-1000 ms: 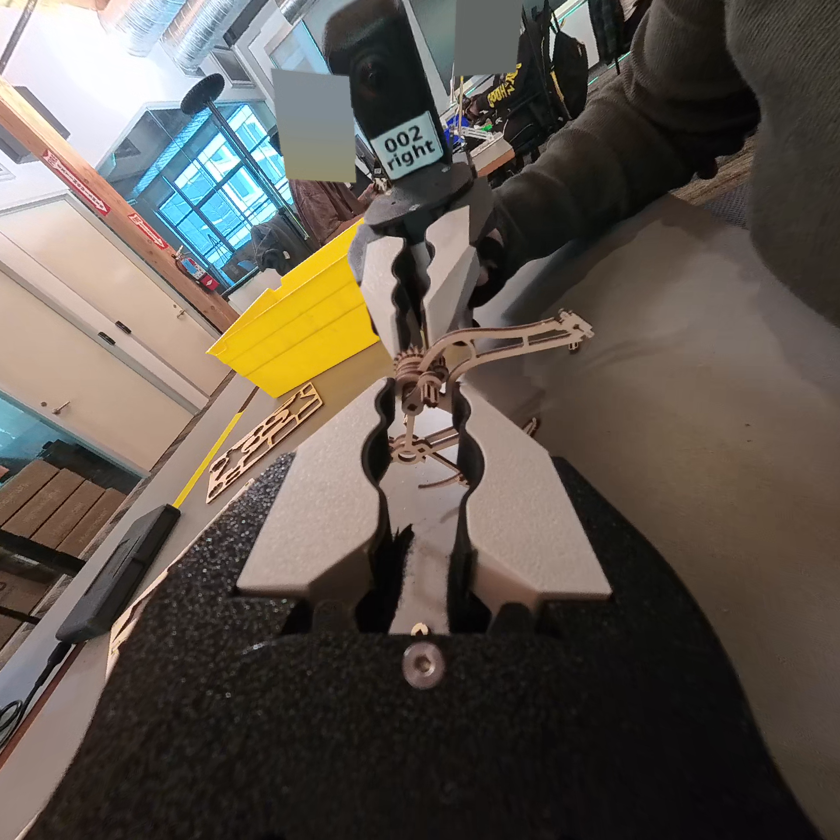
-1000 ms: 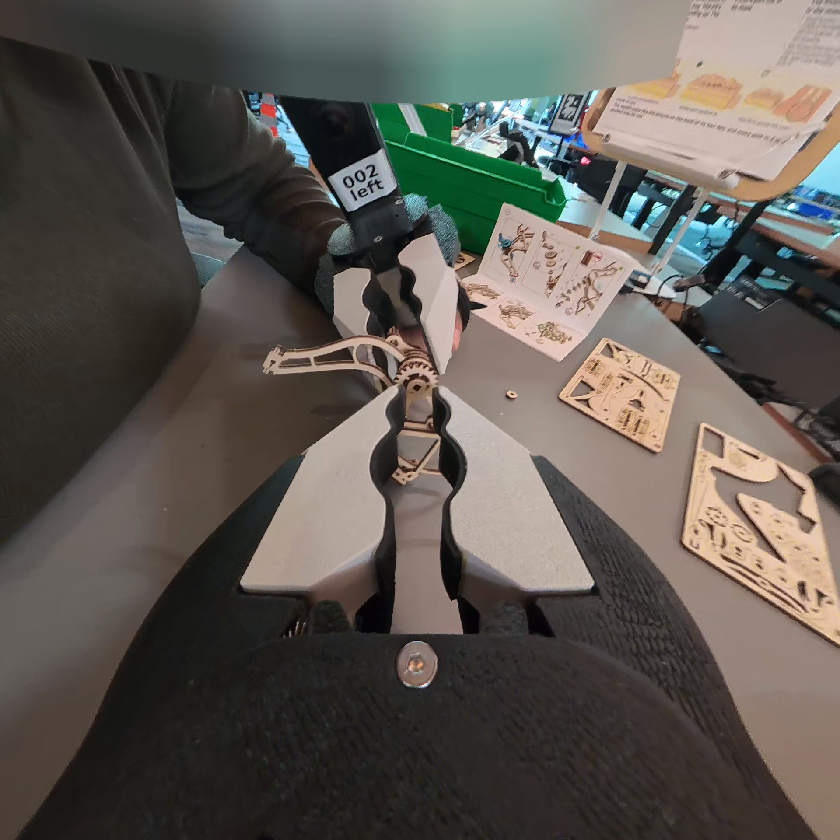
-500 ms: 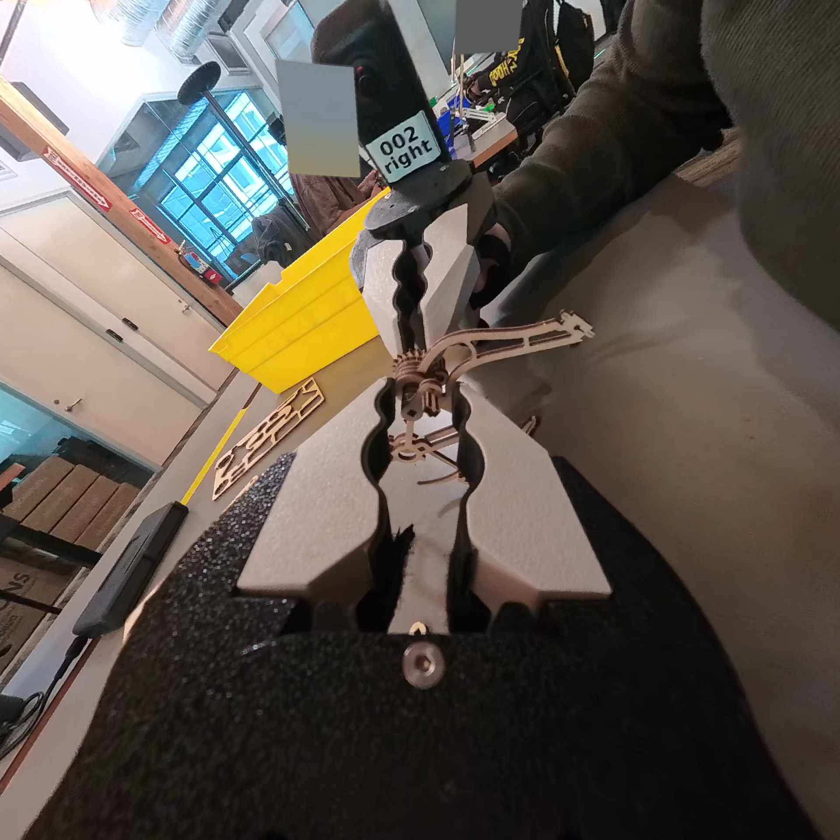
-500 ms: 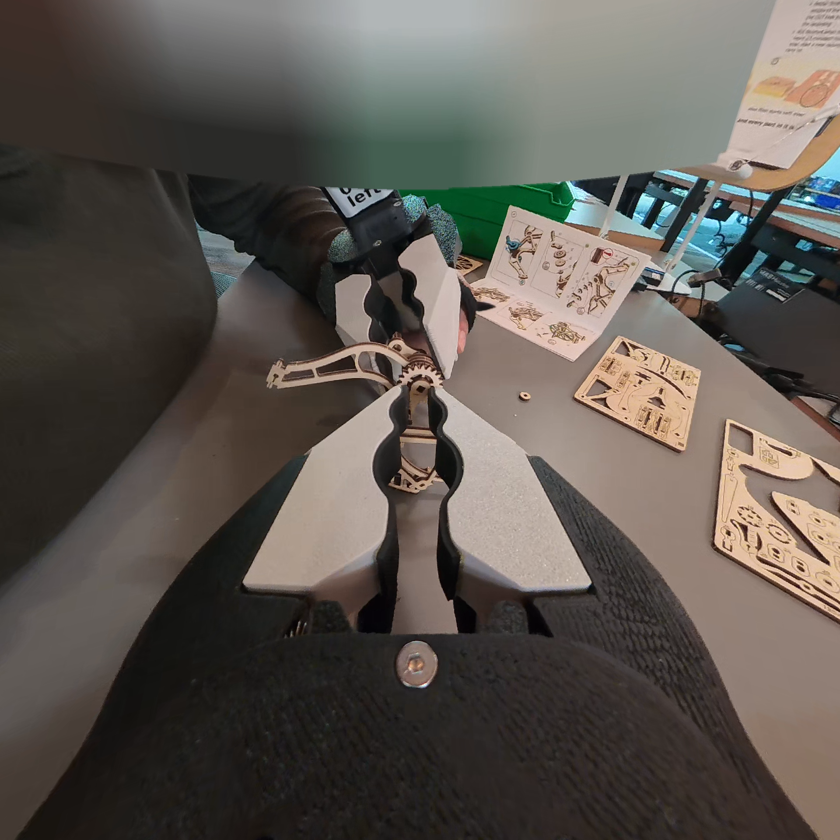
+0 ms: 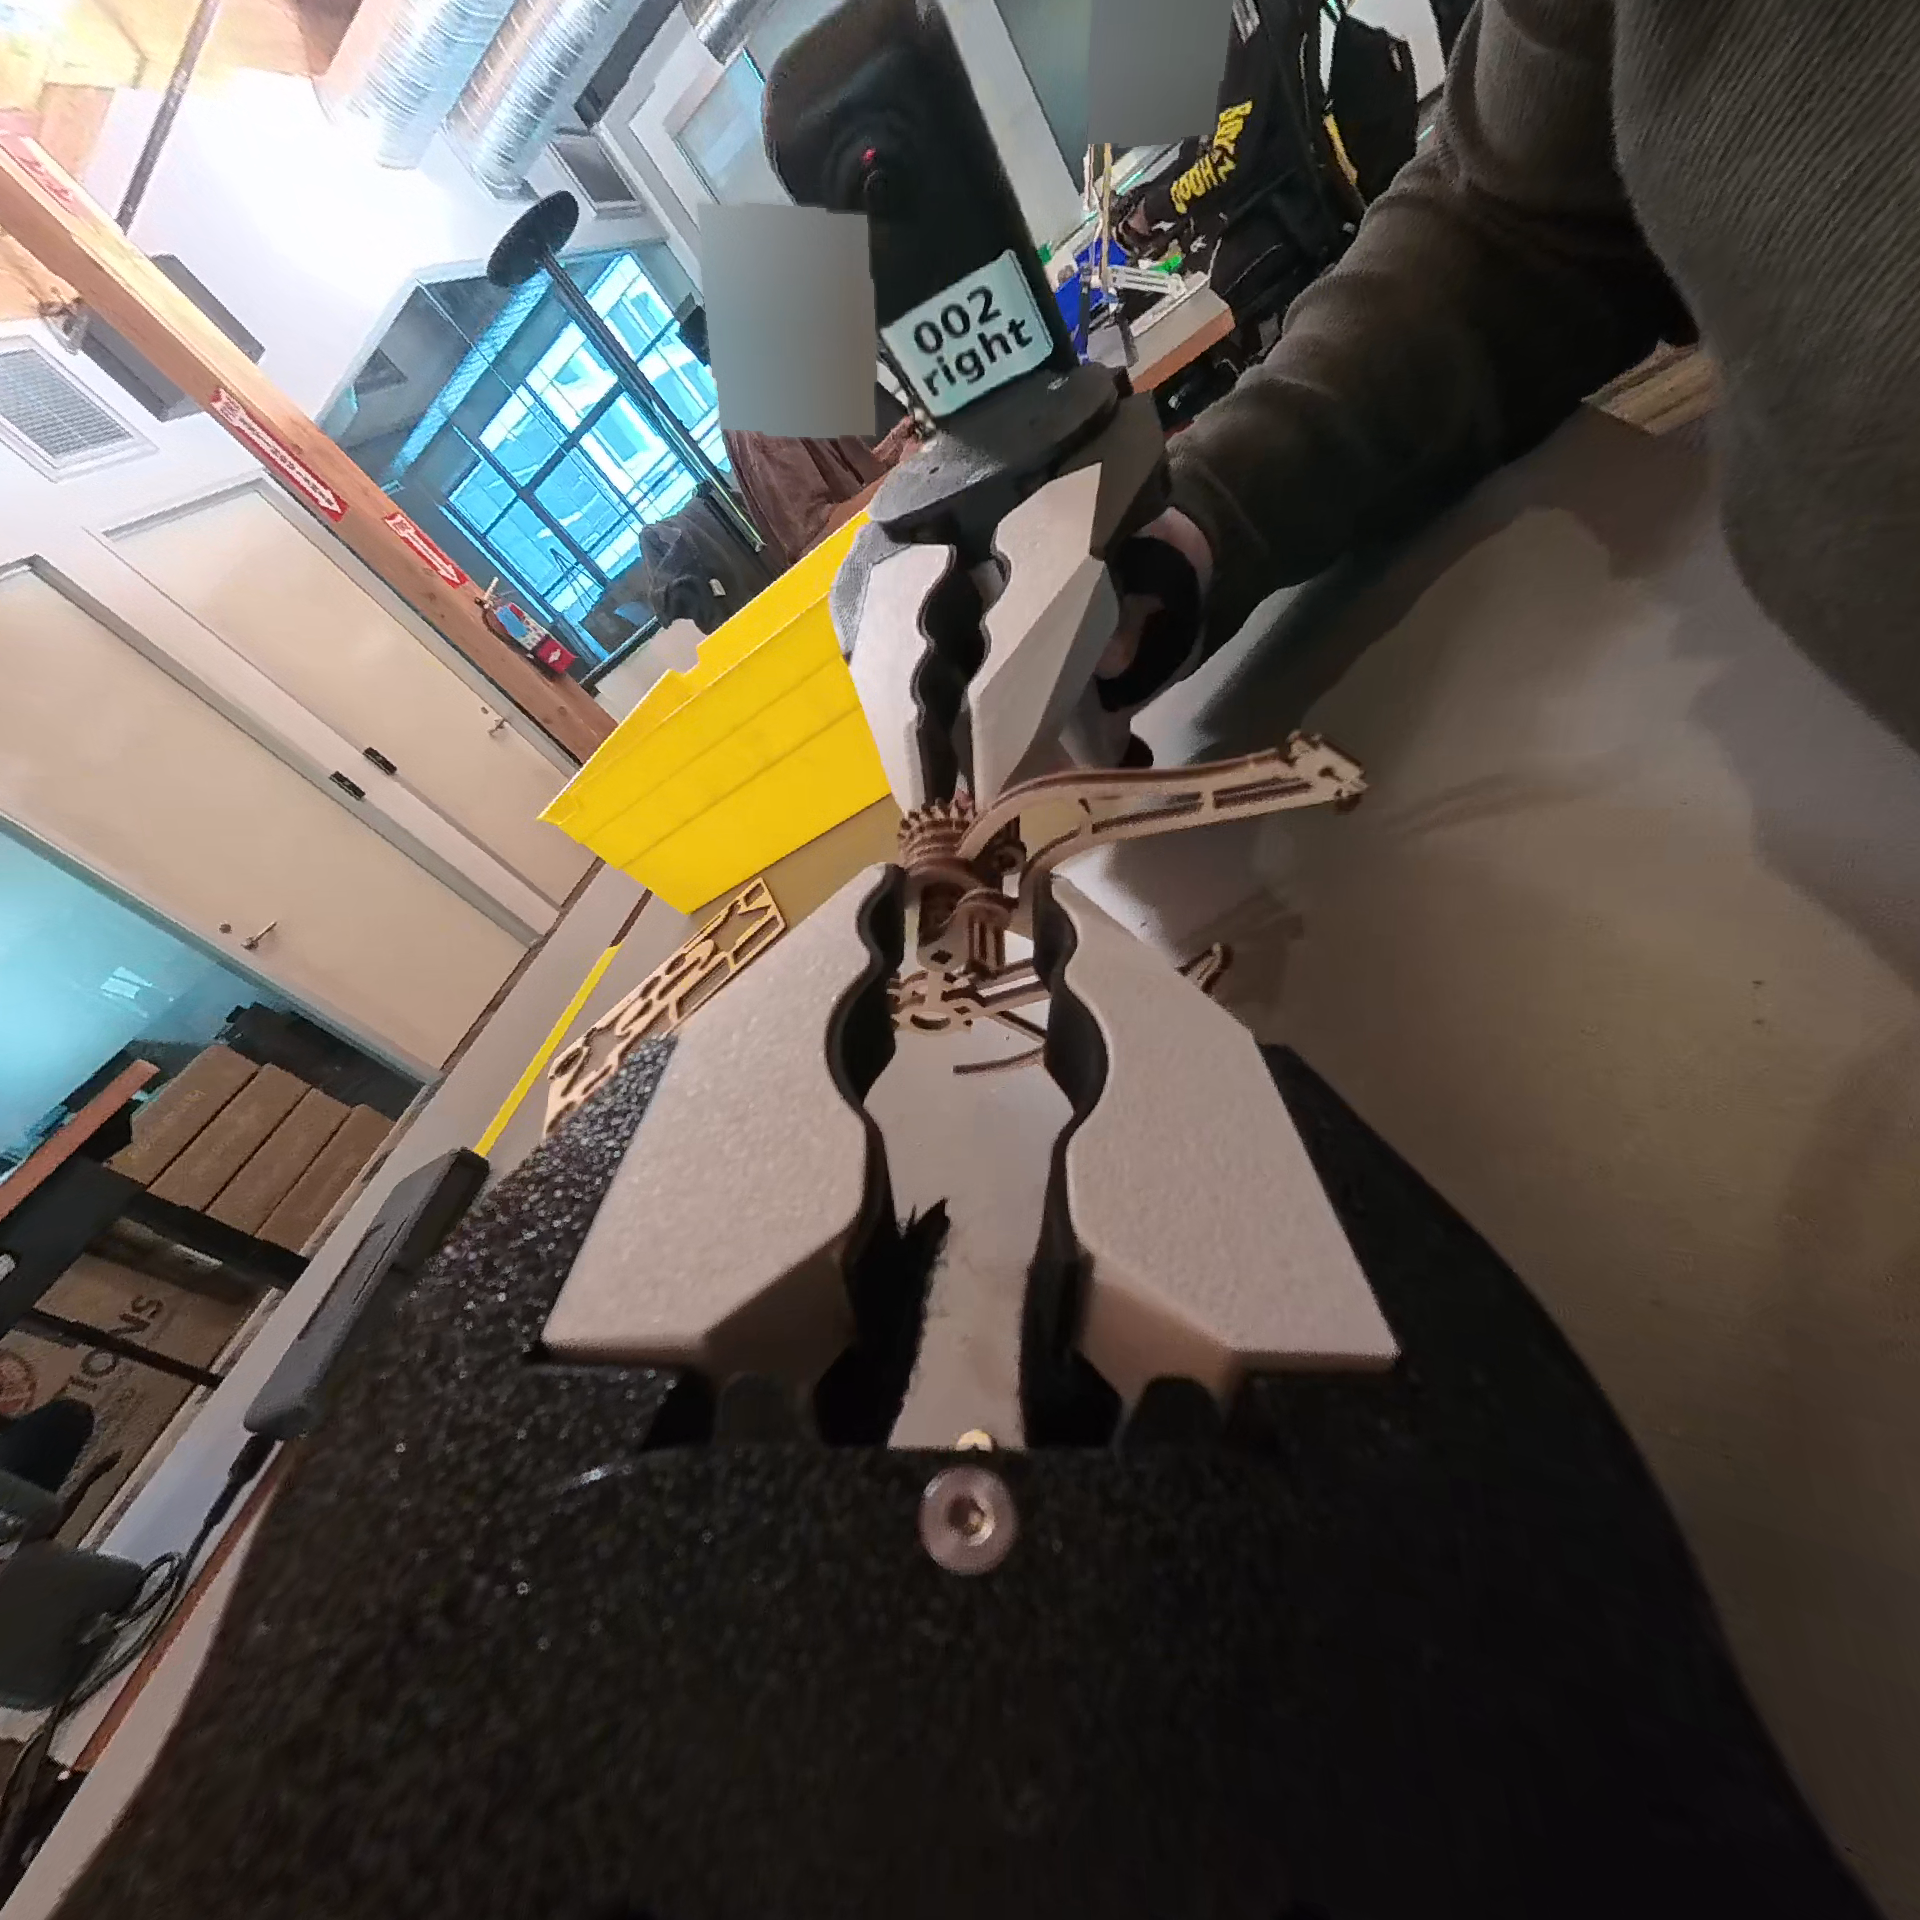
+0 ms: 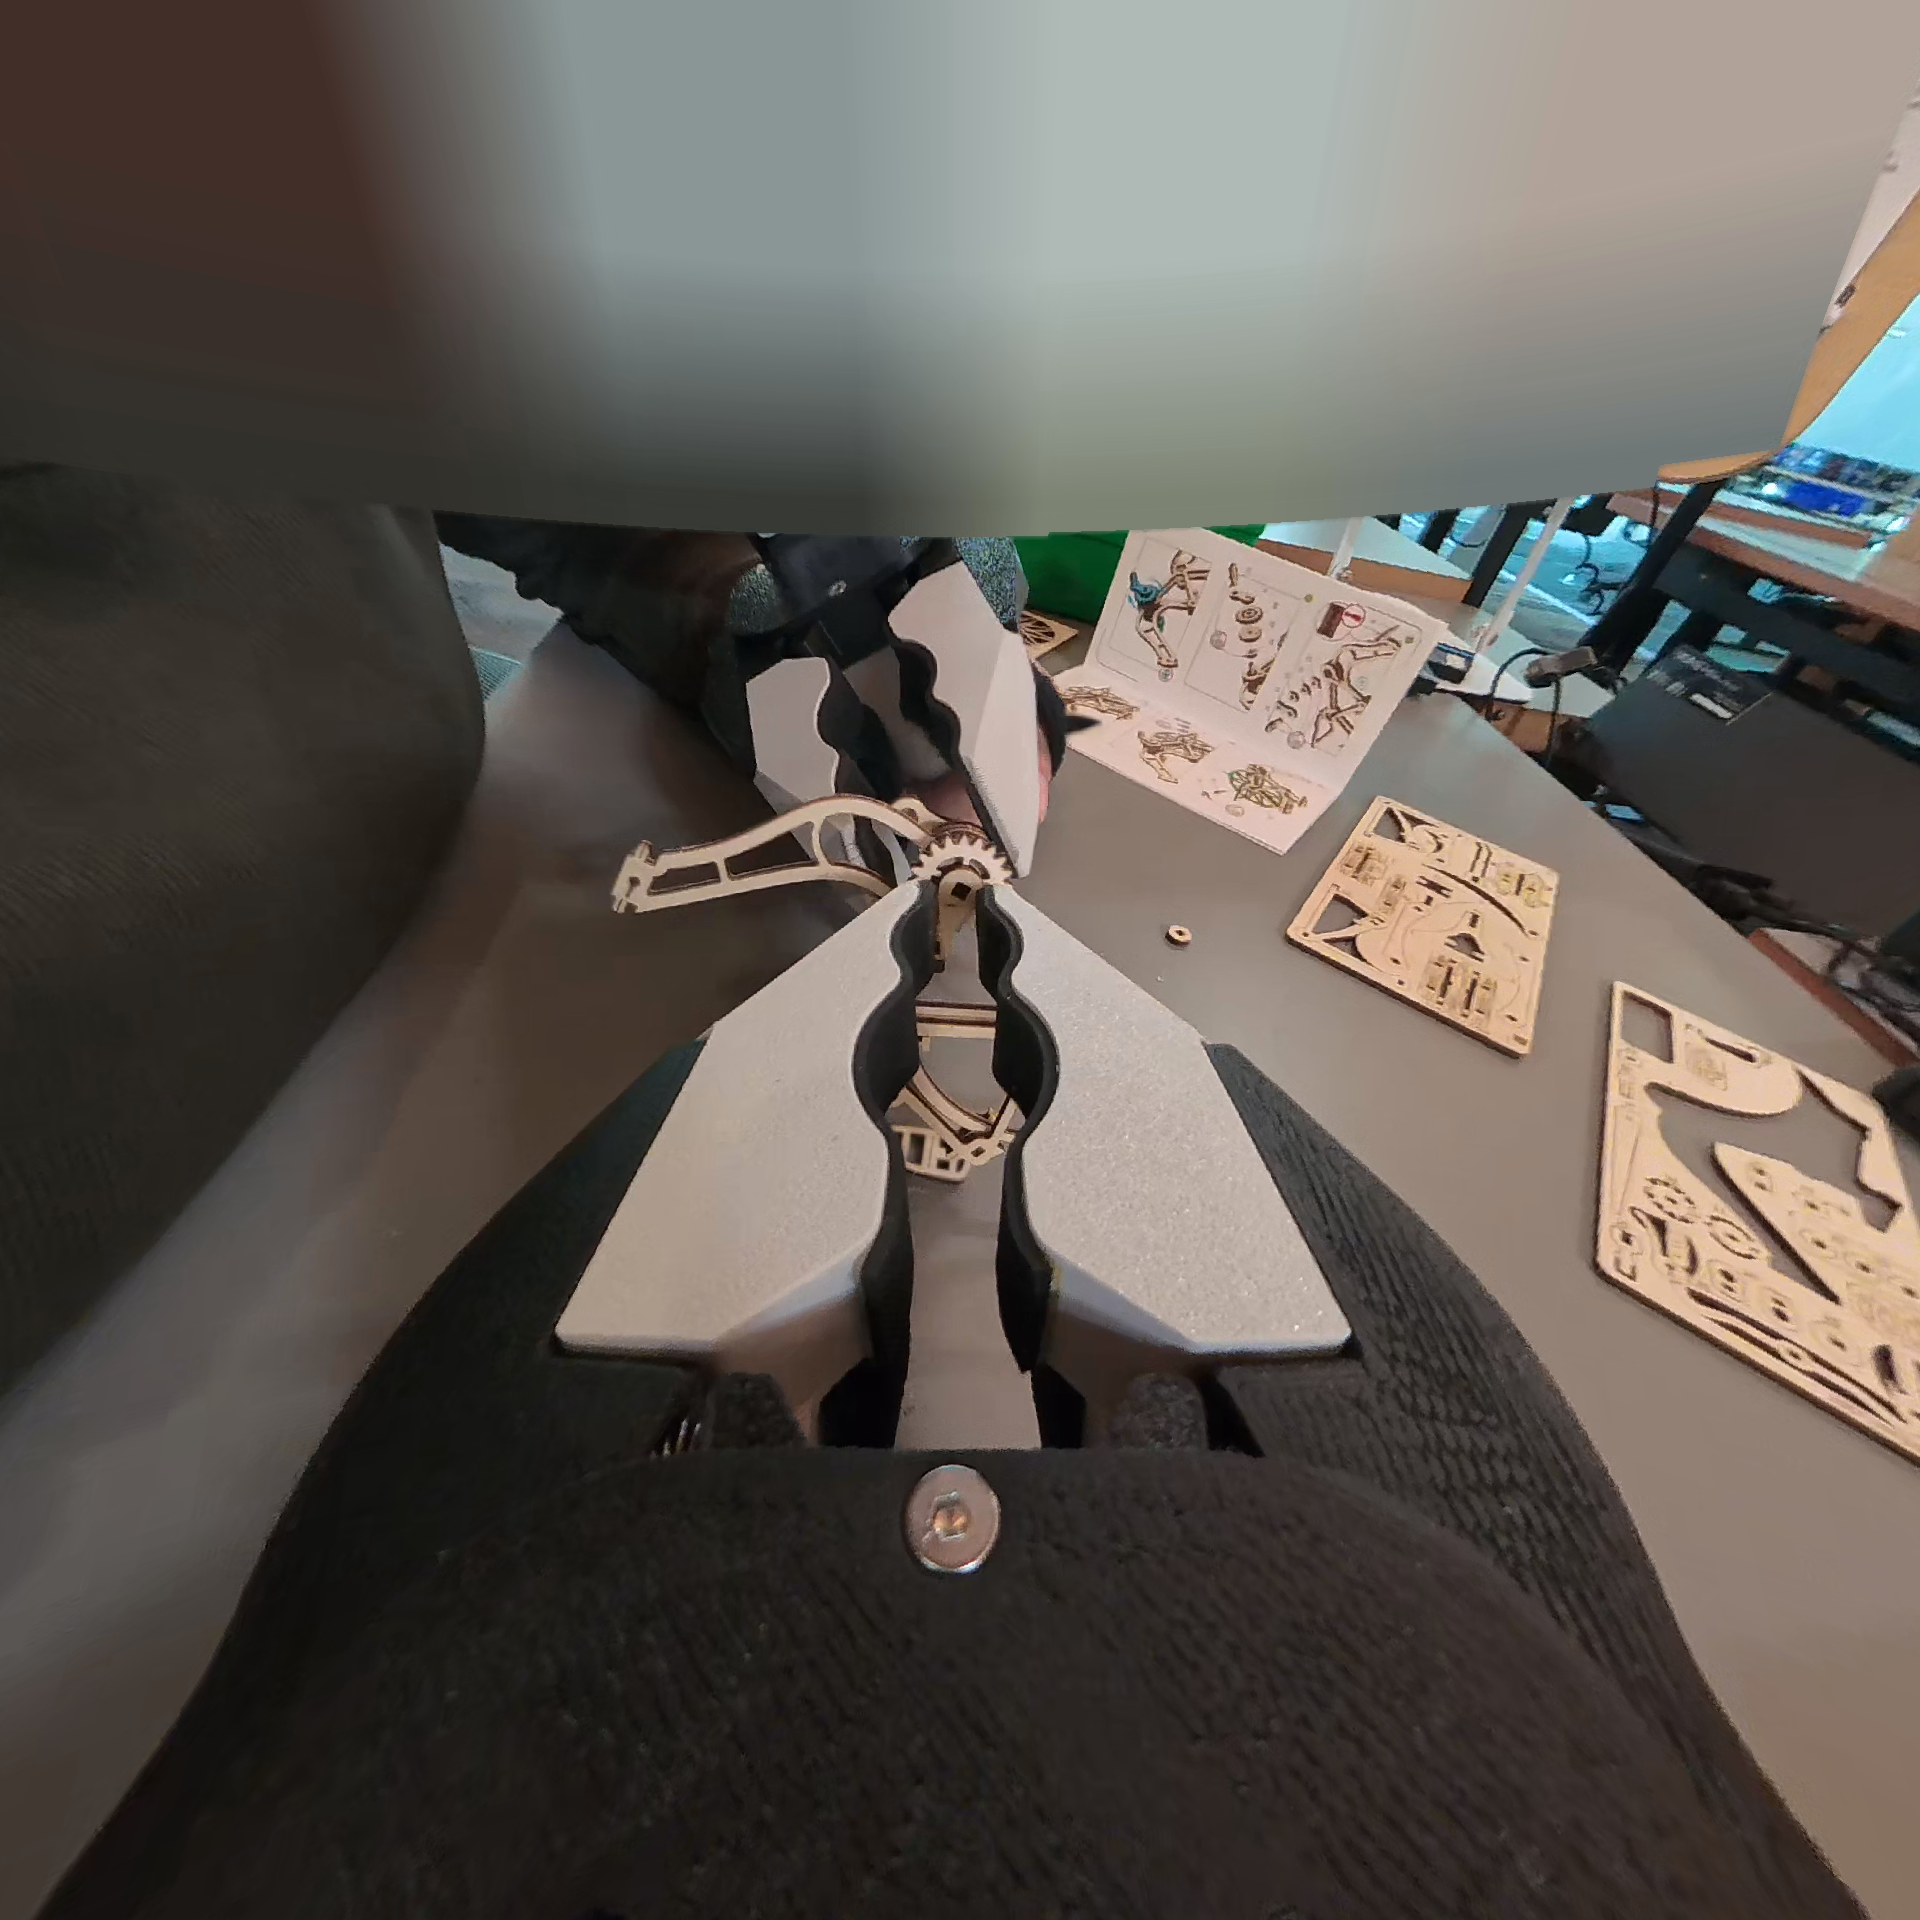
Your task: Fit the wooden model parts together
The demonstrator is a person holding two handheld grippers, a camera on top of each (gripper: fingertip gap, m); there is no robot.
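Observation:
A wooden model hangs between my two grippers above the grey table [image 6: 1351, 1143]. It has a small gear [image 6: 961, 857] and a long curved arm [image 6: 743, 862] that points toward the person's body. My right gripper [image 6: 954, 896] is shut on a thin wooden piece just below the gear. My left gripper [image 5: 961, 894] is shut on the model's hub beside the gear [image 5: 935, 831], and the curved arm [image 5: 1174, 805] sticks out to the right. In each view the other gripper comes in from above: the right gripper [image 5: 948, 784] and the left gripper [image 6: 935, 800] meet tip to tip at the gear.
An open instruction leaflet [image 6: 1247, 686], two cut wooden sheets [image 6: 1423, 925] [image 6: 1766, 1226] and a small wooden ring [image 6: 1178, 935] lie on the table. A yellow bin [image 5: 748, 748], another wooden sheet [image 5: 665, 997] and a black device [image 5: 364, 1288] sit on the far side. The person's sleeve [image 5: 1403, 343] is close. Both grippers' tips are close together, under 4 cm apart.
Both grippers keep their hold on the model. The right wrist view has tilted down toward the table, so the left gripper sits lower in it. The model has barely moved.

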